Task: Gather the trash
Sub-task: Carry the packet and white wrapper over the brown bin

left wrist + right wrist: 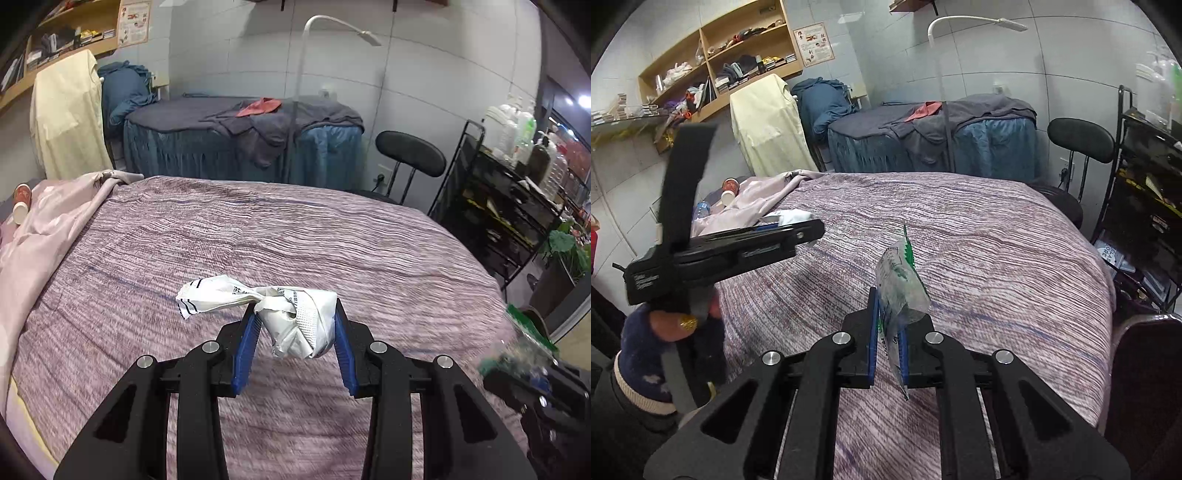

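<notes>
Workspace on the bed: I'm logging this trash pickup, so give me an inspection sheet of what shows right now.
Surface: purple striped bedspread, rumpled pink sheet at its left edge.
Job's things: crumpled white wrapper in the left gripper; clear green-printed packet in the right gripper.
Clutter: red paper cup lying on the pink sheet, plastic bottle beside it.
Grippers: both shut on their trash, held above the bedspread.
Cables: nothing seen.
Surroundings: second bed with blue skirt, black chair, black cart of bottles, wooden wall shelves, white lamp.
</notes>
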`<move>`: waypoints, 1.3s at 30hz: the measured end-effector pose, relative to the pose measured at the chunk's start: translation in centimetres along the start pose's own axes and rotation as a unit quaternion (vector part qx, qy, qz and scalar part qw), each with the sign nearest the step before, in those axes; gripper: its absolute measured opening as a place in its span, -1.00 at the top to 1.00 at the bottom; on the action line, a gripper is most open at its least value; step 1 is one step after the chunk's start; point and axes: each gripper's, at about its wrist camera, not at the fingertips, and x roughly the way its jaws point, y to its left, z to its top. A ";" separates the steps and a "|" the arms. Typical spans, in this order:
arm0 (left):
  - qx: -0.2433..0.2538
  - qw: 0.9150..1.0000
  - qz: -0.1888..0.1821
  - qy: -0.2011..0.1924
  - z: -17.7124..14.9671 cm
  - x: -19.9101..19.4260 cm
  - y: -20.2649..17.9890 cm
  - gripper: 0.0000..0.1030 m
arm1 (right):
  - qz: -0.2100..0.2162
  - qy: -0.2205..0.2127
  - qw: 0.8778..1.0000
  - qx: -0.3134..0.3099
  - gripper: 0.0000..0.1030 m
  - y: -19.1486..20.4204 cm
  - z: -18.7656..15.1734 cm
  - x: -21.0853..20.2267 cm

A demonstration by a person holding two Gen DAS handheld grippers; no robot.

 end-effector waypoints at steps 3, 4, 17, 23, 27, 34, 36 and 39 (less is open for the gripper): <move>-0.001 1.000 -0.011 -0.013 -1.3 -2.3 -1.1 0.27 | -0.001 -0.008 1.000 0.002 0.81 -0.6 -0.9 -2.0; -0.002 1.000 -0.014 -0.015 -1.7 -2.9 -1.4 0.27 | -0.003 -0.009 1.000 0.003 0.81 -0.8 -1.2 -2.6; 0.011 0.999 -0.043 -0.024 -7.0 -7.6 -6.9 0.27 | -0.029 -0.019 0.999 0.038 0.81 -5.6 -5.3 -8.9; 0.020 0.998 -0.062 -0.023 -8.1 -8.3 -9.7 0.27 | -0.050 -0.023 0.997 0.062 0.81 -8.3 -7.0 -10.8; 0.024 0.996 -0.080 -0.024 -8.5 -8.7 -11.8 0.27 | -0.075 -0.024 0.994 0.079 0.81 -10.4 -8.2 -12.1; 0.045 0.993 -0.111 -0.015 -9.5 -8.6 -15.6 0.27 | -0.127 -0.015 0.986 0.109 0.81 -14.5 -10.6 -13.7; 0.050 0.992 -0.118 -0.012 -9.8 -8.4 -16.6 0.27 | -0.138 -0.009 0.983 0.117 0.81 -15.4 -11.4 -13.9; 0.059 0.990 -0.128 -0.007 -10.3 -8.3 -18.0 0.27 | -0.159 0.002 0.979 0.129 0.81 -17.0 -12.5 -14.1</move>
